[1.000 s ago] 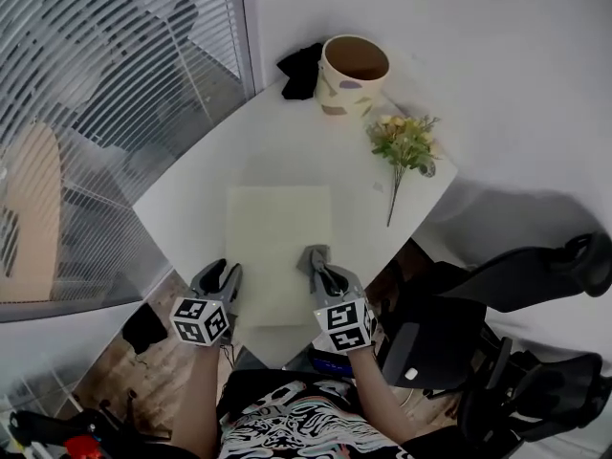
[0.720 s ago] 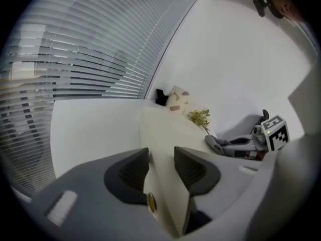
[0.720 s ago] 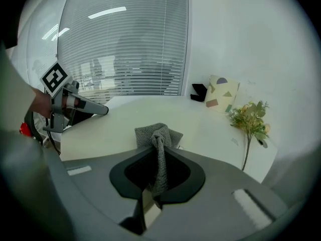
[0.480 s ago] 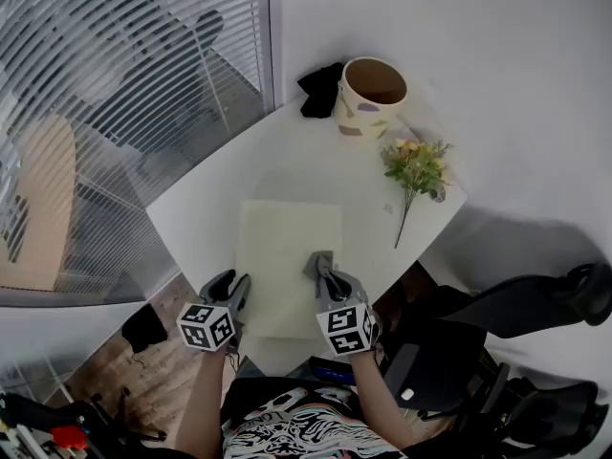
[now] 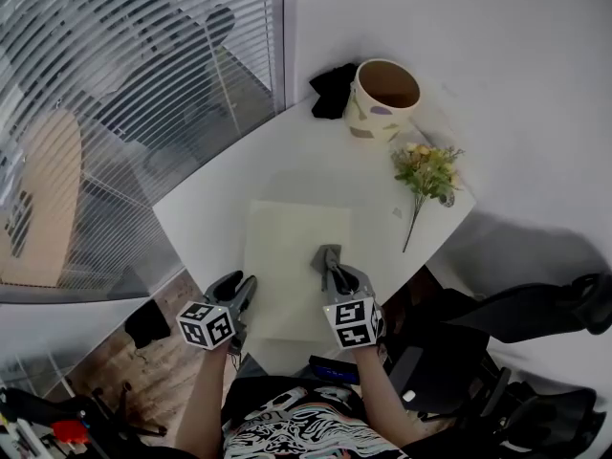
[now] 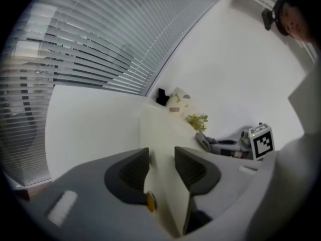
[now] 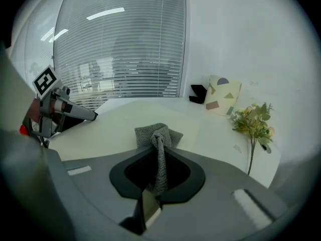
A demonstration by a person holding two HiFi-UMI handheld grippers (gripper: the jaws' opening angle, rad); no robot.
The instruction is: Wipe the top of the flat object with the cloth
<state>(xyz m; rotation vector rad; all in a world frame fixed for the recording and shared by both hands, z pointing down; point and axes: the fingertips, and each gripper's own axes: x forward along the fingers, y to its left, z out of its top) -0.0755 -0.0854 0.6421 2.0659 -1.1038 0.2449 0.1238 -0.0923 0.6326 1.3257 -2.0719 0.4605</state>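
Looks mid-wipe, or just at the start of it. In the right gripper [image 5: 330,268], a grey cloth [image 5: 327,255], pinched tight between closed jaws, bunched end pressed down on the near right part of the cream flat sheet [image 5: 296,237]. In the left gripper [image 5: 241,291], the near left edge of that same sheet, clamped between narrow jaws, seemingly to stop any sliding. Along the right gripper's own jaws: grey cloth [image 7: 158,133] gathered into a wad, touching the sheet. Along the left gripper [image 6: 161,163]: sheet [image 6: 159,129] running straight out from between the pads toward the far side.

Impossible to judge the wiped area from the surface itself: no streaks, no dirt, no damp trace. By position alone, probably most of the top left to cover, the whole far half and the left strip included.

Sheet flat near the middle of a white table [image 5: 215,204], closer to the near edge. At the far corner, a cream patterned pot [image 5: 384,98], with a black object [image 5: 332,89] just beside on the left. To the right, a small sprig of flowers [image 5: 427,168], apart from the sheet. Beyond the table on the left, window blinds [image 5: 115,84]; on the right, a white wall [image 5: 497,75] and a dark office chair [image 5: 521,304]
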